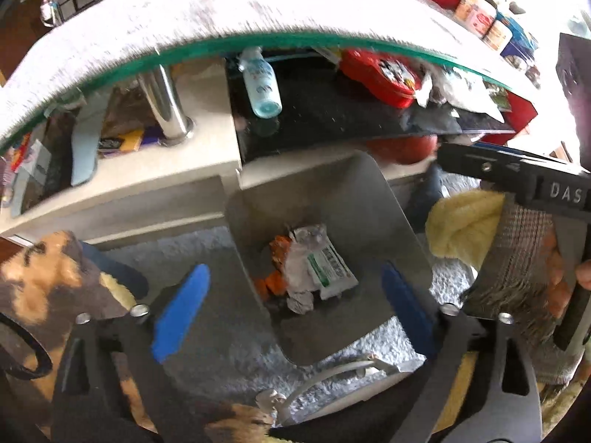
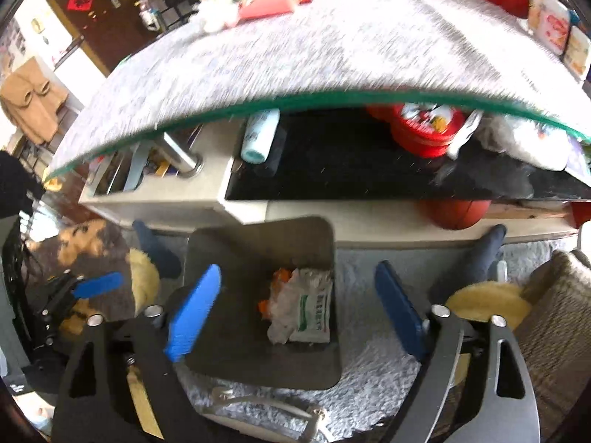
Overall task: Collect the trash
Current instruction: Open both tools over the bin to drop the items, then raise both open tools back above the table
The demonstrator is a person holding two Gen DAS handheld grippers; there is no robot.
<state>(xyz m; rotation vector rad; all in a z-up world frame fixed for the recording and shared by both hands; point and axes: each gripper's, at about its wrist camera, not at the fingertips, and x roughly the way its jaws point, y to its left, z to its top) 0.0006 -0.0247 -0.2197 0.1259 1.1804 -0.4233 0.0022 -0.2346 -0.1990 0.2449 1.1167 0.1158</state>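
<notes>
A grey metal bin [image 1: 369, 199] stands on the pale carpet below the glass table edge; it also shows in the right wrist view [image 2: 255, 243]. Inside lie crumpled white wrappers [image 1: 317, 265] with green print and orange scraps [image 1: 275, 280], seen too in the right wrist view [image 2: 306, 306]. My left gripper [image 1: 295, 302] hovers open and empty above the bin. My right gripper [image 2: 299, 306] is open and empty above the bin too. The right gripper's black body [image 1: 517, 181] shows at the right of the left wrist view; the left gripper's blue finger [image 2: 98, 284] shows at the left of the right wrist view.
The grey-topped glass table [image 2: 295, 55] with green edge arches overhead. On its lower shelf lie a blue bottle [image 1: 262, 85] and a red tin [image 1: 380, 74]. A yellow cloth [image 1: 465, 225] and a woven cushion [image 1: 517, 269] sit right. Red items and jars [image 2: 554, 26] stand at the table's back.
</notes>
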